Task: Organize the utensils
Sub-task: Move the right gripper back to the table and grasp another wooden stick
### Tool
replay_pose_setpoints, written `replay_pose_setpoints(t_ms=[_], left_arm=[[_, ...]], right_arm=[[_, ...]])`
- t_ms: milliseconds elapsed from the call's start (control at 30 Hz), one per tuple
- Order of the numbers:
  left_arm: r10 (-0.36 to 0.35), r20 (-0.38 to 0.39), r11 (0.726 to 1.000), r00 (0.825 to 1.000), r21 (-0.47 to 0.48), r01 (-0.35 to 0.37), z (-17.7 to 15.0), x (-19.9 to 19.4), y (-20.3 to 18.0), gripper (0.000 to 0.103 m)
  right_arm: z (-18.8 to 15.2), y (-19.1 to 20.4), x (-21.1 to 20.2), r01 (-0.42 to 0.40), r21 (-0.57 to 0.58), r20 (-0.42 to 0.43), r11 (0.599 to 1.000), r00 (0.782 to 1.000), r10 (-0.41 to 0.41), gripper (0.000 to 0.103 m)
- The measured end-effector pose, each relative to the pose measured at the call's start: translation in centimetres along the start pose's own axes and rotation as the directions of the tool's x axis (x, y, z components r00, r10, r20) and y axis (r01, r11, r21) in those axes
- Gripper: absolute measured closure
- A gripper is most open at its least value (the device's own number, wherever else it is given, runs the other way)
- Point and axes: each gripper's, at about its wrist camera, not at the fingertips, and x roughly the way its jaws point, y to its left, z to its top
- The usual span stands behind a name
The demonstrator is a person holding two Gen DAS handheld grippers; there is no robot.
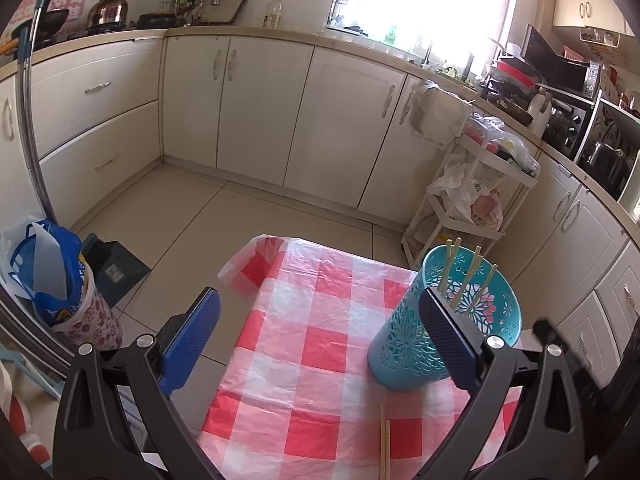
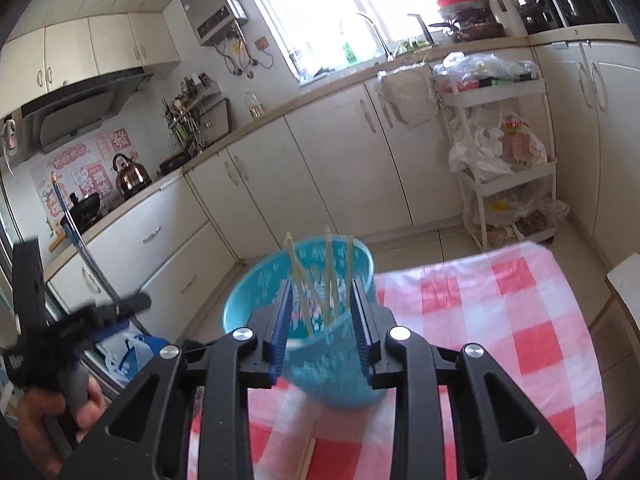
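Right wrist view shows my right gripper (image 2: pixel 320 320) with jaws slightly parted and empty above the teal holder (image 2: pixel 340 376) on the table (image 2: pixel 532 344), my left gripper (image 1: pixel 320 344) wide open, so lowering carelessly may knock the chopsticks (image 2: pixel 330 276).

Both cameras sit on hand-held grippers and look forward and downward along their fingers. The left wrist view hangs over the checked tablecloth (image 1: pixel 320 320), with the teal utensil holder (image 1: pixel 412 344) at 4 o'clock. The right wrist view sits nearer, the holder (image 2: pixel 320 344) dead centre. Both share the holder, the cloth (image 2: pixel 500 320) and the white cabinets (image 1: pixel 256 100).
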Motion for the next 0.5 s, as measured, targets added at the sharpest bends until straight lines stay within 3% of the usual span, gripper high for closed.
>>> replay_pose_setpoints(t_ms=[100,200,500], left_arm=[[0.001,-0.005,1.0,1.0,-0.006,-0.001,0.0,-0.1,0.3,0.008],[-0.006,-0.012,1.0,1.0,-0.019,0.006,-0.2,-0.3,0.6,0.008],[-0.007,-0.016,0.999,1.0,-0.032,0.006,-0.3,-0.7,1.4,0.008]], right_arm=[[-4.9,0.9,1.5,0.004,-0.025,-0.158,1.0,0.987,-0.008,0.073],[-7.9,2.0,3.0,0.016,-0.073,-0.25,0.997,0.968,-0.033,0.073],[-11.7,4.4,5.2,0.068,-0.222,-0.339,0.973,0.93,-0.142,0.077]])
